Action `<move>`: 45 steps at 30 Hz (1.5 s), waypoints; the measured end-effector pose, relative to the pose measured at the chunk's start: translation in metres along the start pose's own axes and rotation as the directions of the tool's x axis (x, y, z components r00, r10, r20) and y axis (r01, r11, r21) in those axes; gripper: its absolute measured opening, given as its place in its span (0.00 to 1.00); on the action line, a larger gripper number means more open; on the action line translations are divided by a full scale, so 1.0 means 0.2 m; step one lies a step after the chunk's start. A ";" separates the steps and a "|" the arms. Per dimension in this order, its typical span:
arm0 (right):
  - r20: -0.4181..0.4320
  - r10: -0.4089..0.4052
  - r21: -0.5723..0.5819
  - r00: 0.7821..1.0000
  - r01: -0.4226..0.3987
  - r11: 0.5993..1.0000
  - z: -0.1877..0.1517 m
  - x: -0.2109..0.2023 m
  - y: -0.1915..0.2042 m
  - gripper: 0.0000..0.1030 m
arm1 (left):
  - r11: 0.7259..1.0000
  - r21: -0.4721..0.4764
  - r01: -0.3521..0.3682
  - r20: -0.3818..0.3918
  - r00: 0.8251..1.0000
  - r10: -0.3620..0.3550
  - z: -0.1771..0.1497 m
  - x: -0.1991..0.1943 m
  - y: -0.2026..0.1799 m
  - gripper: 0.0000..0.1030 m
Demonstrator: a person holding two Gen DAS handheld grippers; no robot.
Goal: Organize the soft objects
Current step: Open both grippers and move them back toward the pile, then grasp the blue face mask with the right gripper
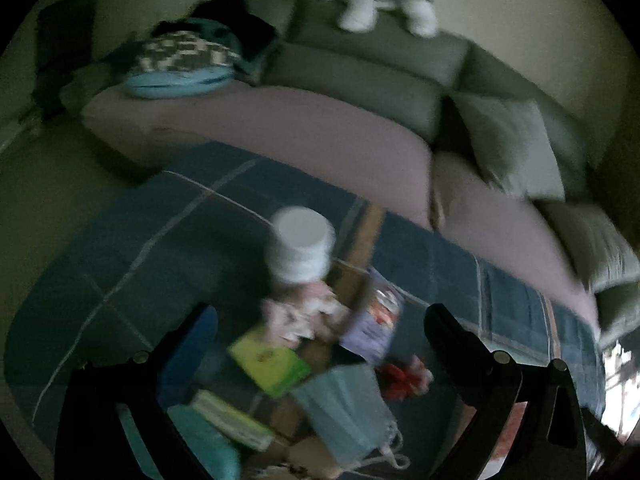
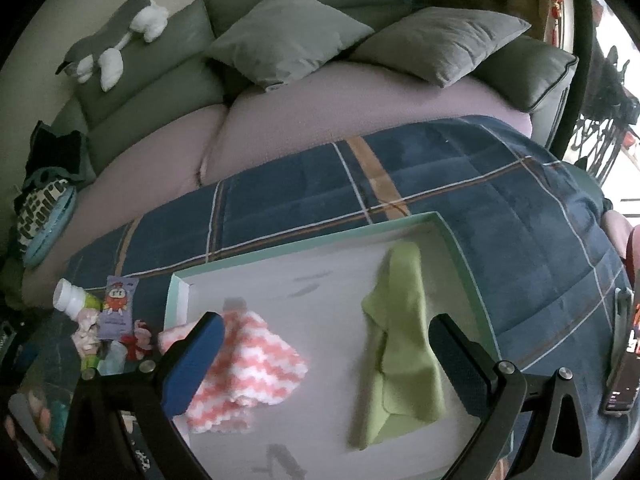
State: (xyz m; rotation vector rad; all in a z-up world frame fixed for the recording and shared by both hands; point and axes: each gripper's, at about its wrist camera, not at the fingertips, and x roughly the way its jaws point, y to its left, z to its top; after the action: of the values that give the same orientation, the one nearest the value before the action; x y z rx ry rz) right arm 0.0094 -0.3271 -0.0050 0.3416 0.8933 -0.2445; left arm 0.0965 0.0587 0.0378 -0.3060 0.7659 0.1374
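In the right wrist view a mint-edged white tray (image 2: 460,240) lies on the blue plaid blanket (image 2: 304,200). A folded green cloth (image 2: 400,340) and a pink-and-white knitted cloth (image 2: 248,372) lie inside it. My right gripper (image 2: 324,344) hovers over the tray, jaws wide open with nothing between the pads. The blurred left wrist view has my left gripper (image 1: 320,320) open above a pile of small items: a light blue face mask (image 1: 344,412), a white-capped bottle (image 1: 304,244), a yellow-green packet (image 1: 272,364), a red plush bit (image 1: 404,376) and a purple sachet (image 1: 376,324).
A grey sofa with a pink seat cover (image 2: 320,112) holds grey cushions (image 2: 288,32) and a grey-and-white plush dog (image 2: 116,32) on its backrest. A blue patterned pillow (image 1: 180,64) lies at the sofa's end. A phone (image 2: 624,360) lies on the blanket right of the tray.
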 end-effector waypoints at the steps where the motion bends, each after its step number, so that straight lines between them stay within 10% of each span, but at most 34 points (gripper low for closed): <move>1: -0.002 0.003 -0.002 1.000 -0.003 1.000 0.00 0.00 0.01 1.00 | 0.999 -0.032 0.000 0.021 1.000 0.001 0.02 -0.03 0.05 1.00; 11: -0.024 0.119 -0.115 0.993 -0.121 0.986 -0.05 0.02 0.32 1.00 | 0.991 -0.111 -0.081 0.060 0.994 0.088 0.07 -0.13 0.33 1.00; 26: -0.150 0.247 -0.370 0.957 -0.287 0.884 -0.27 0.11 0.94 1.00 | 0.998 0.020 -0.064 -0.138 0.988 0.066 0.02 0.05 0.31 1.00; 45: -0.303 0.186 -0.527 0.935 -0.327 0.784 -0.50 0.37 1.28 1.00 | 0.991 0.118 -0.058 -0.355 0.930 0.096 -0.01 0.33 0.22 1.00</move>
State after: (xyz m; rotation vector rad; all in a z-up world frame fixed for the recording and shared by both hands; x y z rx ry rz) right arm 0.0718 -0.0573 -0.0724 -0.0773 1.0964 0.3339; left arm 0.1317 0.1010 -0.0208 -0.2015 1.1473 0.1153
